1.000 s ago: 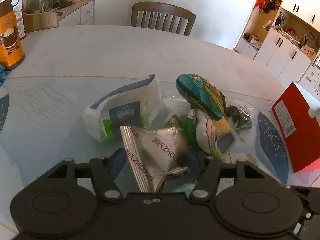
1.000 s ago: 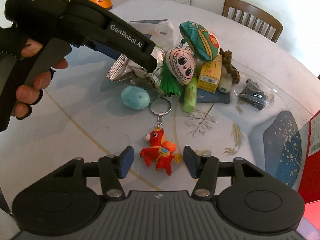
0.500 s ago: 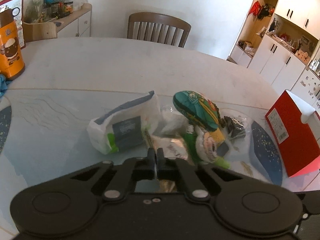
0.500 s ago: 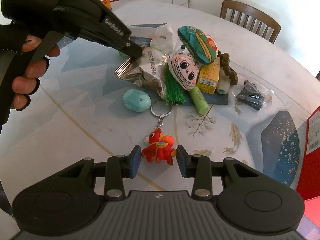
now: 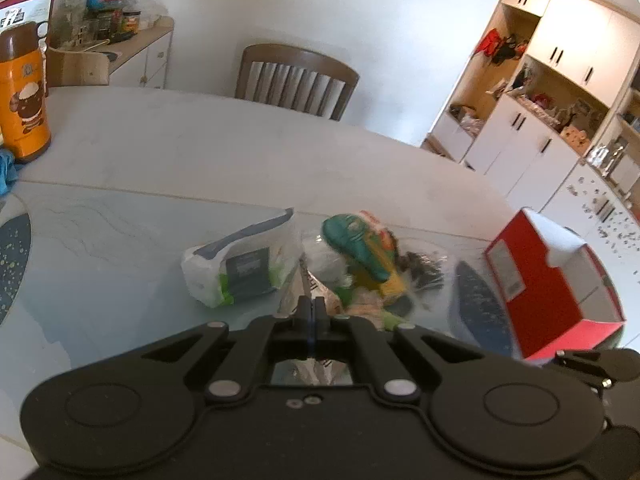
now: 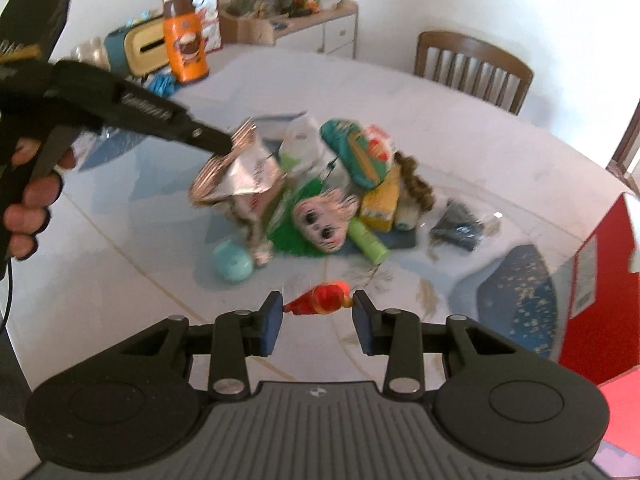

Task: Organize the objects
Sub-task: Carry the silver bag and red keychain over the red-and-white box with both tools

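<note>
The left tool (image 6: 224,145) pinches the silver foil packet (image 6: 236,172), lifted off the surface (image 6: 480,144). The right tool (image 6: 317,312) grips the red horse keychain (image 6: 320,302) between its blue pads.

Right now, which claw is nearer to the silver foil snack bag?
Left. The left claw is shut on the silver foil snack bag; the right claw sits apart, around the red horse keychain.
</note>
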A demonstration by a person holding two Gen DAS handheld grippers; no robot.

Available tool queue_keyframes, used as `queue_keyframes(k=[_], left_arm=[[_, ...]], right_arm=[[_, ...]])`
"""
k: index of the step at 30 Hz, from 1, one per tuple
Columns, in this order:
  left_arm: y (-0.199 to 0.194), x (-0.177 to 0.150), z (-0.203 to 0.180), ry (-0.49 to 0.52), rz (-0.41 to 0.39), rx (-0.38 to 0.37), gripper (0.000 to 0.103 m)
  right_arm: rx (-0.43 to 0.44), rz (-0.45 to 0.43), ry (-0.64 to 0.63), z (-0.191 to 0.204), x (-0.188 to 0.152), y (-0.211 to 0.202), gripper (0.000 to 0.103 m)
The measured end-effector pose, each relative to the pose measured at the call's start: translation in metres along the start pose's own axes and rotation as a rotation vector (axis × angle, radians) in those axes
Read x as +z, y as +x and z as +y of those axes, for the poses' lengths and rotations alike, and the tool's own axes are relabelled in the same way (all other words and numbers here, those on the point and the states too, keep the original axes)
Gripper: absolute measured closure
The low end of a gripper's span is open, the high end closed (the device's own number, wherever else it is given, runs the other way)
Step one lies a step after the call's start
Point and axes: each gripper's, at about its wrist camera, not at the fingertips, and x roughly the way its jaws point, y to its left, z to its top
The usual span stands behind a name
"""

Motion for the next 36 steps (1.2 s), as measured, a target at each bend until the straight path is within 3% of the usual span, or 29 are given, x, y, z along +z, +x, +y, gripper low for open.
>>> queue_keyframes(k=[15,36], left_arm=[[-0.025,0.020,-0.044,0.060,0.011,-0.139,0.103],[0.012,0.039,-0.212,0.267,0.053,-0.250,0.103]], right_arm=[[-0.107,-0.096,0.132,-0.049,0.001,-0.067,0.067],[-0.275,-0.172,0.191,-0.210,-0.020,-0.148,0.067]])
